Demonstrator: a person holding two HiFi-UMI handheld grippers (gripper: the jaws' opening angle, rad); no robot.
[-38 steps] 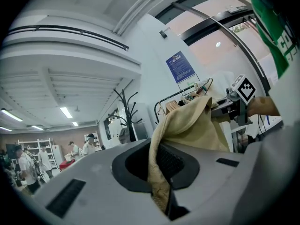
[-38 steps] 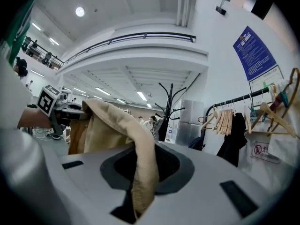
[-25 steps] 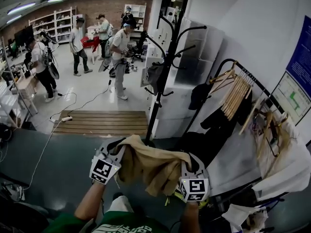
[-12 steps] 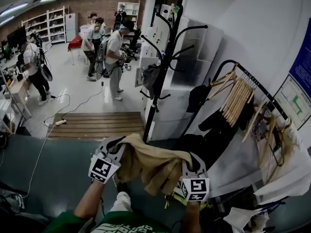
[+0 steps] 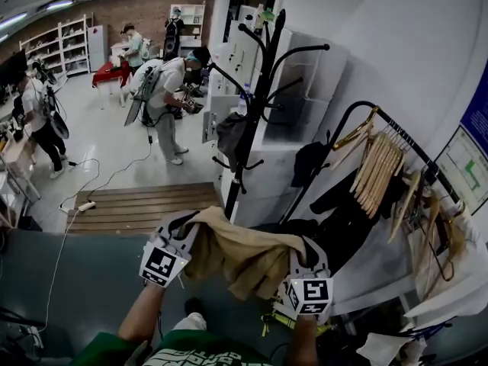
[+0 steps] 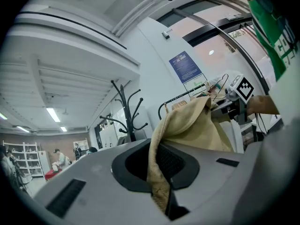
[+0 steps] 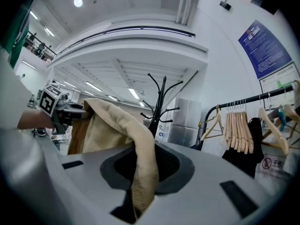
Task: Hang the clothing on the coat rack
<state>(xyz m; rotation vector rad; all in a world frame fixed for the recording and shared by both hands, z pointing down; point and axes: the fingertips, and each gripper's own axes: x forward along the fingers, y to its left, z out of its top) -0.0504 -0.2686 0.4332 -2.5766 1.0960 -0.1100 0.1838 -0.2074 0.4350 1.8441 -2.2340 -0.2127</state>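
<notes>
A tan garment (image 5: 242, 255) hangs stretched between my two grippers at chest height. My left gripper (image 5: 178, 237) is shut on its left edge, and the cloth (image 6: 187, 125) runs out of the jaws toward the other hand. At the garment's right edge my right gripper (image 5: 302, 264) is shut on the fabric (image 7: 140, 168). The black coat rack (image 5: 258, 82) stands just ahead, its curved hooks empty at the top, with a dark bag (image 5: 232, 132) hung low on it. The rack (image 7: 161, 97) rises beyond the cloth in the right gripper view.
A black garment rail (image 5: 393, 139) with several wooden hangers (image 5: 379, 170) and dark clothes stands to the right. A wooden pallet (image 5: 137, 202) lies on the floor ahead-left. People (image 5: 164, 97) work in the room behind. White cabinets (image 5: 301, 90) back the rack.
My view has shifted toward the coat rack, which now stands closer and more central. Both grippers keep the same hold on the garment. People in the background have moved.
</notes>
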